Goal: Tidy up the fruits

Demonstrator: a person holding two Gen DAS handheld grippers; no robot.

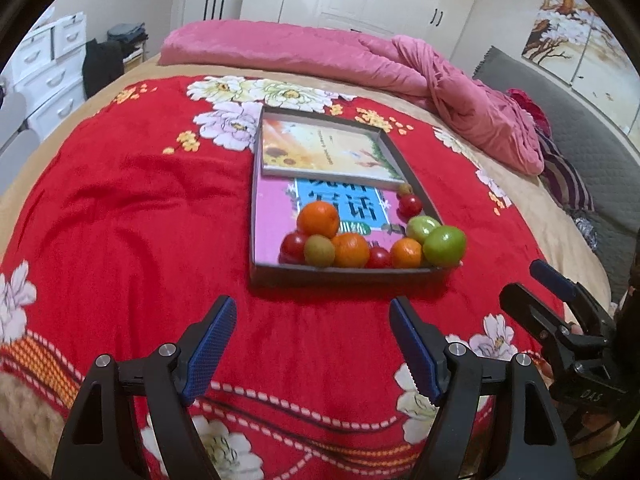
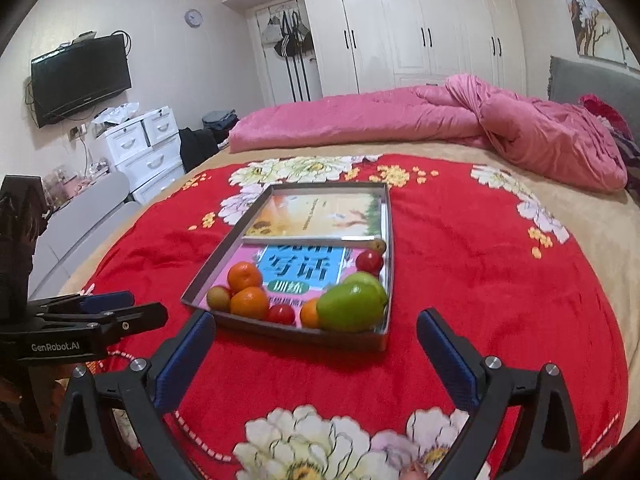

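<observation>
A shallow grey box tray (image 1: 344, 274) (image 2: 288, 330) lies on the red floral blanket and holds two books and several fruits at its near end. The fruits are oranges (image 1: 319, 219) (image 2: 245, 276), green apples (image 1: 445, 245) (image 2: 352, 306), small red fruits (image 1: 410, 205) (image 2: 369, 262) and a kiwi (image 1: 319, 251). My left gripper (image 1: 312, 344) is open and empty, hovering over the blanket in front of the tray. My right gripper (image 2: 316, 360) is open and empty, just short of the tray's near edge. The right gripper also shows in the left wrist view (image 1: 536, 284).
A yellow sunflower book (image 1: 328, 150) and a pink book (image 1: 340, 204) line the tray. A rolled pink quilt (image 1: 360, 56) (image 2: 440, 120) lies across the far side of the bed. The grey headboard (image 1: 580, 132) is at right, white drawers (image 2: 148, 148) at left.
</observation>
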